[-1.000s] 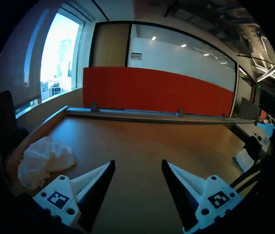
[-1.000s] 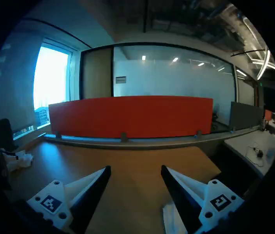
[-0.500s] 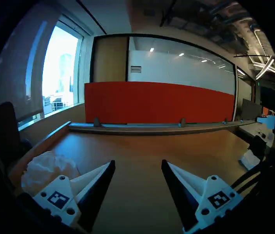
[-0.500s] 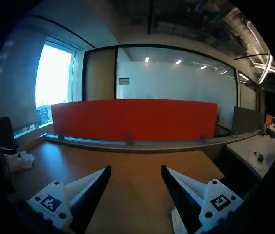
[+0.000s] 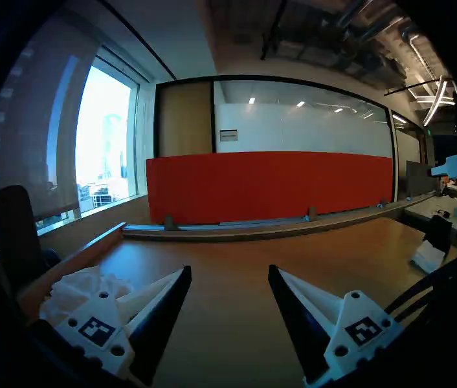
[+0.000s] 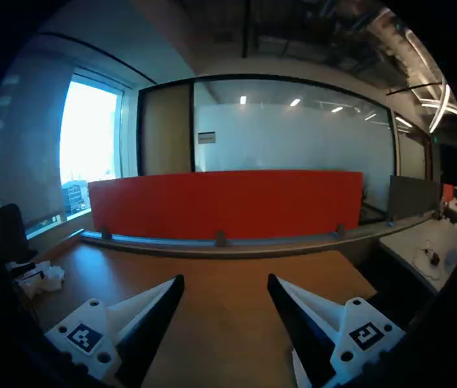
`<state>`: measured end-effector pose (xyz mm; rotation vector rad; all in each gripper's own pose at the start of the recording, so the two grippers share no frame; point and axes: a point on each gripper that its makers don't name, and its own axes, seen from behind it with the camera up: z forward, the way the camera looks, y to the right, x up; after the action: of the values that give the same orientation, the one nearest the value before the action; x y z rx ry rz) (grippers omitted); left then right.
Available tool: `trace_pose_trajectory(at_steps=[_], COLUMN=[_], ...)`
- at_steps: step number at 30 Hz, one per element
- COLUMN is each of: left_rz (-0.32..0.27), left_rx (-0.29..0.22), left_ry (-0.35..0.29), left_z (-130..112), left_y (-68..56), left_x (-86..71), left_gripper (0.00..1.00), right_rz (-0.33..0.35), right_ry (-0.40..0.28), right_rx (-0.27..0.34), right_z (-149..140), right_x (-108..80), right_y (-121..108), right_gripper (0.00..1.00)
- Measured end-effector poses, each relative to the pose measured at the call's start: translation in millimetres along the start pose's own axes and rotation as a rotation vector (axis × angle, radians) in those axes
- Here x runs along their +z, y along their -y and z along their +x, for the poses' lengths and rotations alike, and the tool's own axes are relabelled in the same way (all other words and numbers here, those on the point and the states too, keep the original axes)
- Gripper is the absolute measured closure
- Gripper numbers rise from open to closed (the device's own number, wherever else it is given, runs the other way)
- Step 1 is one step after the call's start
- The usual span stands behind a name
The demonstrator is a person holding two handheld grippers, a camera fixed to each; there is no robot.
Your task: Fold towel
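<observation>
Now: left tool (image 5: 228, 268), right tool (image 6: 225, 278) both wide; crumpled white towel (image 5: 73, 288) on smooth wooden table (image 5: 241, 246).

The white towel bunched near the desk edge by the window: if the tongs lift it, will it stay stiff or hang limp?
The towel would probably hang limp: it lies crumpled in soft folds. It looks light, being loosely heaped. Pushed, it would likely bunch up on the smooth desk.

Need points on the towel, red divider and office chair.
towel (image 5: 73, 288), left gripper view, crumpled top of the heap.
red divider (image 5: 267, 184), left gripper view, middle of its front face.
chair (image 5: 13, 236), left gripper view, its dark backrest.
</observation>
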<state>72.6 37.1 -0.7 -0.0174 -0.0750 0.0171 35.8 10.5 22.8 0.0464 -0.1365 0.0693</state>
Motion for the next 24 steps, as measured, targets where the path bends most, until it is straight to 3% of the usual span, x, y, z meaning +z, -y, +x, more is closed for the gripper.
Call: trace_pose_trajectory(at_steps=[15,24], left_rz=[0.038,0.040], left_rx=[-0.023,-0.030], left_ry=[-0.078,-0.102], left_z=[-43,-71], left_y=[30.1,33.6], left_x=[-0.6,1.9], left_gripper=[0.13,0.13], right_rz=[-0.013,-0.017], right_ry=[-0.003,0.009], right_rx=[-0.010,-0.030], right_z=[-24,-52], right_x=[3.6,8.3], right_y=[17,18], right_gripper=[0.00,0.01])
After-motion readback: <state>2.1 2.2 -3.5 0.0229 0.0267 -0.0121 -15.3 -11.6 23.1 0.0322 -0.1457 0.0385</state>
